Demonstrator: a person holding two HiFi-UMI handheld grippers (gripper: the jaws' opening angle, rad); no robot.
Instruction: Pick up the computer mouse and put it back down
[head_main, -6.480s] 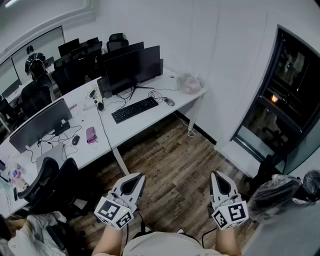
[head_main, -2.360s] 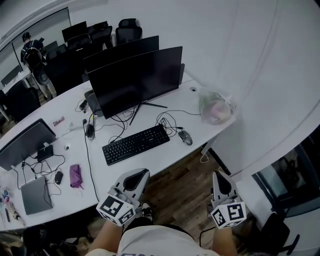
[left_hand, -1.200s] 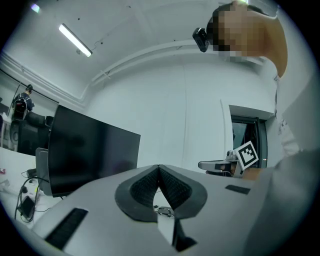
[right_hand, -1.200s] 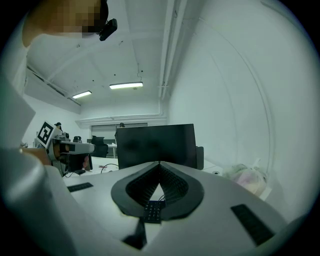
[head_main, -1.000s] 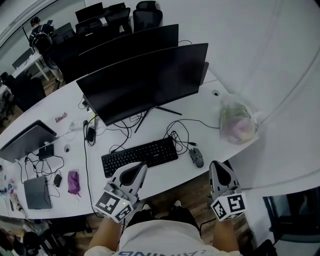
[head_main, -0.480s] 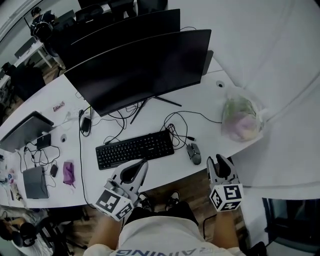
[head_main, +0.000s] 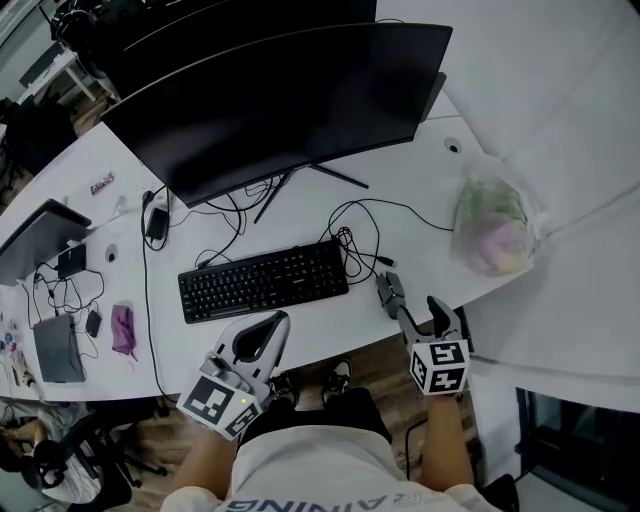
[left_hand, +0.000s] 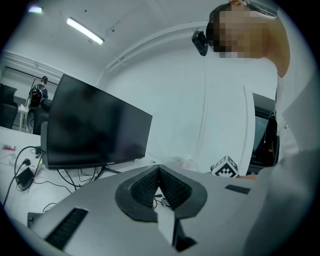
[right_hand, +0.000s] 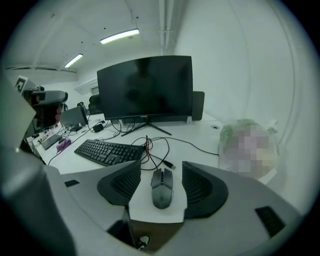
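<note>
A dark grey wired computer mouse (head_main: 391, 296) lies on the white desk (head_main: 320, 335) near its front edge, right of the keyboard. My right gripper (head_main: 423, 316) points down at it from the desk edge. In the right gripper view the mouse (right_hand: 162, 187) sits on the desk between the jaws of the right gripper (right_hand: 161, 168), a gap on each side. Those jaws have just been opening and stand open around the mouse without touching it. My left gripper (head_main: 268, 328) hovers at the desk edge below the keyboard. In the left gripper view the left gripper (left_hand: 159, 171) is shut and empty.
A black keyboard (head_main: 263, 280) lies left of the mouse, with tangled cables (head_main: 350, 245) behind it. A wide black monitor (head_main: 280, 100) stands at the back. A filled plastic bag (head_main: 492, 225) sits at the desk's right end. A laptop (head_main: 57, 346) and small items lie far left.
Both grippers have come down toward the desk. The right gripper has moved forward to the mouse, tilted downward, and its jaws have gone from shut to open.
</note>
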